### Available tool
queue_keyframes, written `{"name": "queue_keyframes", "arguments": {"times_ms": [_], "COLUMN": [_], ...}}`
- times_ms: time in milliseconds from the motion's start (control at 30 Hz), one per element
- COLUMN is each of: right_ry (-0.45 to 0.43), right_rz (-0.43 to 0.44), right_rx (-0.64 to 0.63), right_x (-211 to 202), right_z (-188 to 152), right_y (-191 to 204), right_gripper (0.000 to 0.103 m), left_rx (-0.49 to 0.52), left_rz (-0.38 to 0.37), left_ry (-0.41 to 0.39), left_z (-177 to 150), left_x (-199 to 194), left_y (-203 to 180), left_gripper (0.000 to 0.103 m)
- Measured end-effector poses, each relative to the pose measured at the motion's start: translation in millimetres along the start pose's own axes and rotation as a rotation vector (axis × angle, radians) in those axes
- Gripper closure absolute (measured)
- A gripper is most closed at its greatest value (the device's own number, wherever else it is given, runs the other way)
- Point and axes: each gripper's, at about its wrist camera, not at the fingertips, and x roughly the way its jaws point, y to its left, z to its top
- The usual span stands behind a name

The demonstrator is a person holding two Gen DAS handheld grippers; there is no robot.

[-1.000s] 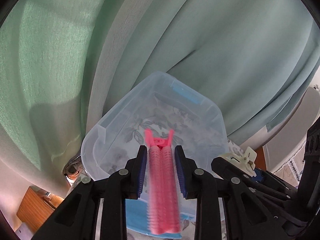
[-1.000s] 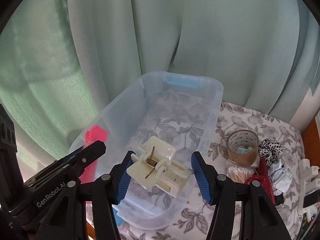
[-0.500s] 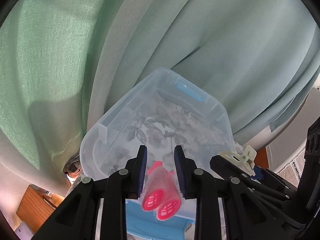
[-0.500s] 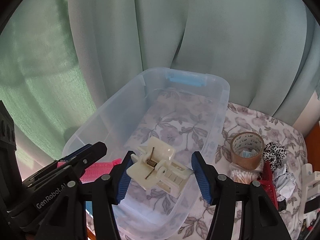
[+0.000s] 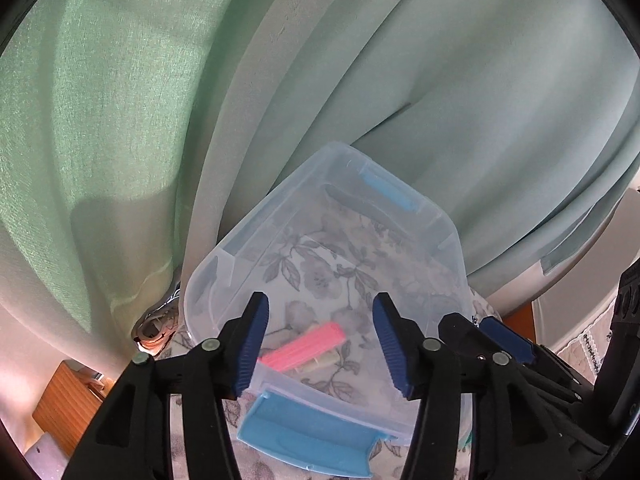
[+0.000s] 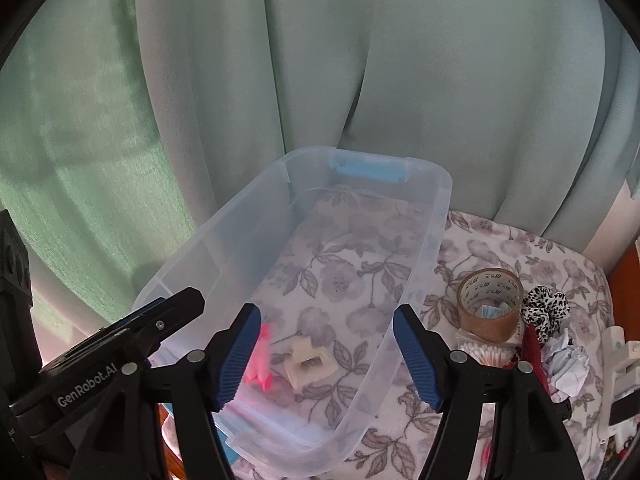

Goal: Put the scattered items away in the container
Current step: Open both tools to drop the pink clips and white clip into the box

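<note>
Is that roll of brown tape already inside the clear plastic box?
No, the tape roll stands on the flowered cloth outside the clear box.

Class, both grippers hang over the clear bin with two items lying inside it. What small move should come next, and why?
Probably swing the right gripper, jaws opening and empty, toward the tape roll. The pink hair rollers and cream hair claw already lie in the clear bin, while the tape, cotton swabs and scrunchie remain outside.

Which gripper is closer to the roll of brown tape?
The right. The right gripper hangs over the clear bin, with the tape roll just beside it. The left gripper sits at the bin's far side.
</note>
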Motion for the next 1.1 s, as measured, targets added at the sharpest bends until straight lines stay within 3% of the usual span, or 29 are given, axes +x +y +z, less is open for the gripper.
{"name": "queue_keyframes", "arguments": {"times_ms": [900,1100], "right_ry": [-0.095,-0.124], "right_rz": [-0.011,-0.013], "right_rx": [0.078,0.123], "right_x": [-72.6,-91.4], "right_z": [-25.2,-38.0], "right_y": [-28.9,-44.5], "right_gripper": [0.030,0.024], "left_rx": [0.091,0.141], "left_rz": [0.027,0.043], "left_ry": [-0.022,-0.028], "left_z": [-19.1,-27.0], "left_x": [-46.1,-56.5], "left_y": [-51.2,-69.5], "left_gripper": [0.023,0.017]}}
